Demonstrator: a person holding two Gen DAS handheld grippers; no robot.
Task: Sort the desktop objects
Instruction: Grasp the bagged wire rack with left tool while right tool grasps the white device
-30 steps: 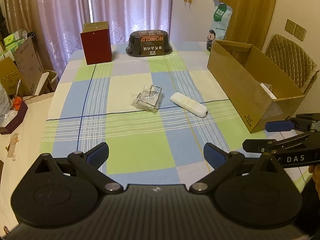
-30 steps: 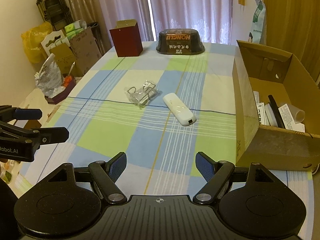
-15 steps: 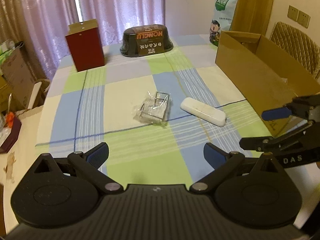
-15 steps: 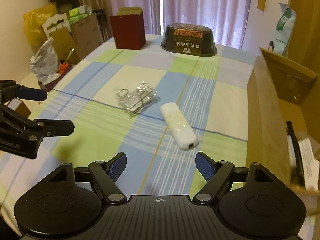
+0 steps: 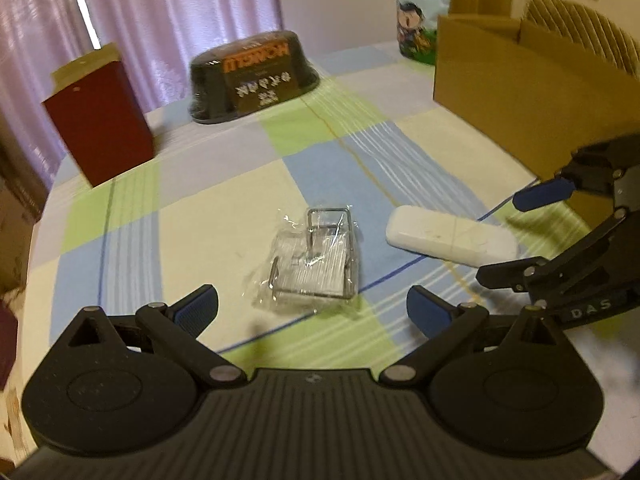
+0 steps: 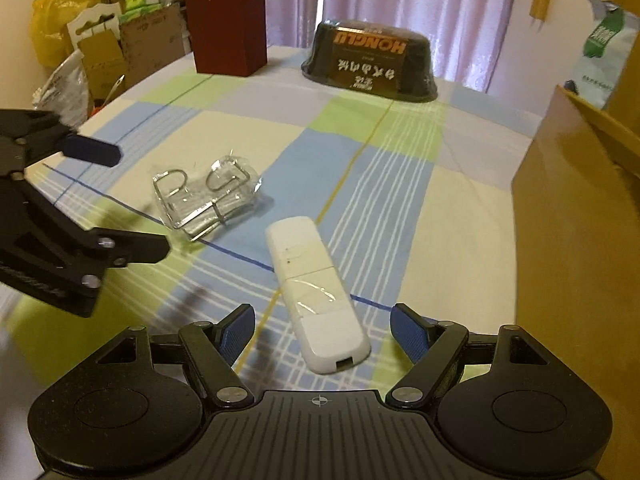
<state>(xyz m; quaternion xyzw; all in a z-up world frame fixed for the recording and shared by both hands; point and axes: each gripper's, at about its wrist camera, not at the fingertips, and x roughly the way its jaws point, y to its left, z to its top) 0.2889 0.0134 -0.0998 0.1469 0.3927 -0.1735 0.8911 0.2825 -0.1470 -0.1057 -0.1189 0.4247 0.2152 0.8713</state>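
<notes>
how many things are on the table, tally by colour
white: 1, the white device
clear: 1, the plastic-wrapped wire rack
dark red: 1, the red box
black: 1, the black tub
brown: 1, the cardboard box
green and white: 1, the snack bag
total: 6

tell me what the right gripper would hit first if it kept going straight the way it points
Most likely the white device: it lies on the tablecloth right between the open right gripper fingers, near end closest. Depth is hard to judge.
</notes>
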